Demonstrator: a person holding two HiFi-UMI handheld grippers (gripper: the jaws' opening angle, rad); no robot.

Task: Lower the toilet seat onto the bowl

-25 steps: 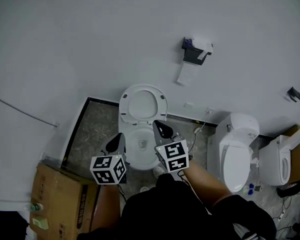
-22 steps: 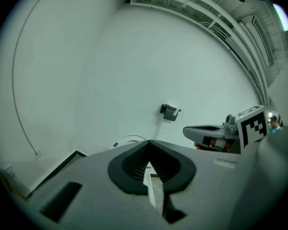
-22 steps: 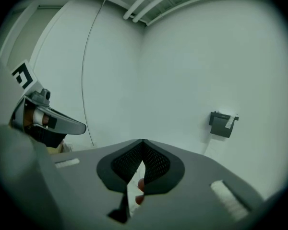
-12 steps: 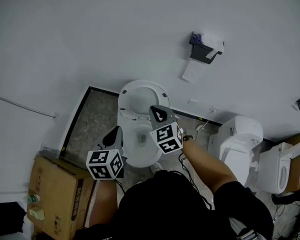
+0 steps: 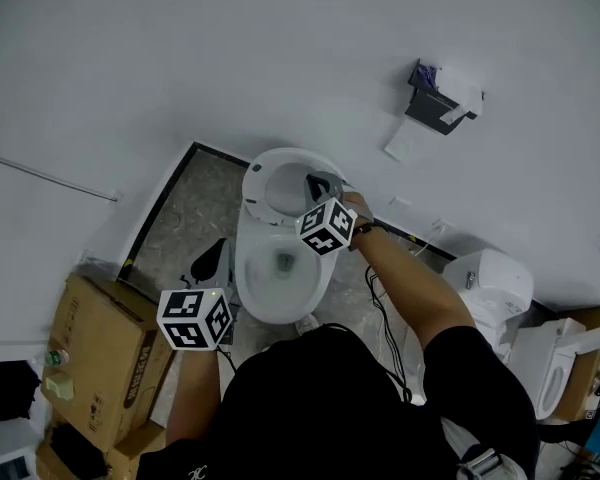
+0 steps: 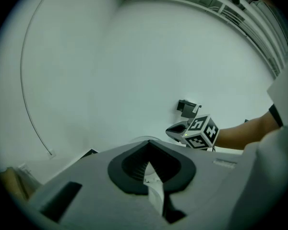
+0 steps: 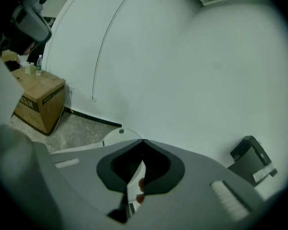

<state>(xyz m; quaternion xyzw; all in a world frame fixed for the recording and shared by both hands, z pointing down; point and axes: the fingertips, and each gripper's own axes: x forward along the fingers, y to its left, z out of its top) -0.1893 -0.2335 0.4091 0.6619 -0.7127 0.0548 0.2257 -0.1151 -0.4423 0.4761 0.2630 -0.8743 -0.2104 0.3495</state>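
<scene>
Your right gripper [image 5: 316, 181] has its jaws shut tip to tip with nothing between them. In the head view its tips sit at the right rim of the seat [image 5: 254, 183]. In the right gripper view the seat's edge shows just past the tips, and you cannot tell whether they touch it. Your left gripper [image 5: 213, 261] is also closed and empty, low beside the bowl [image 5: 247, 278] on its left, well apart from the seat.

The seat is a glossy white oval ring, standing raised against the wall above the open bowl, with a small dark bumper on its underside. The floor [image 5: 180, 218] is mottled stone with a black border. Each gripper carries a cube of black-and-white square markers. A brown cardboard box [image 5: 100, 348] at your left bears dark print too small to read. A black holder [image 5: 435, 103] with white paper hangs on the wall.
</scene>
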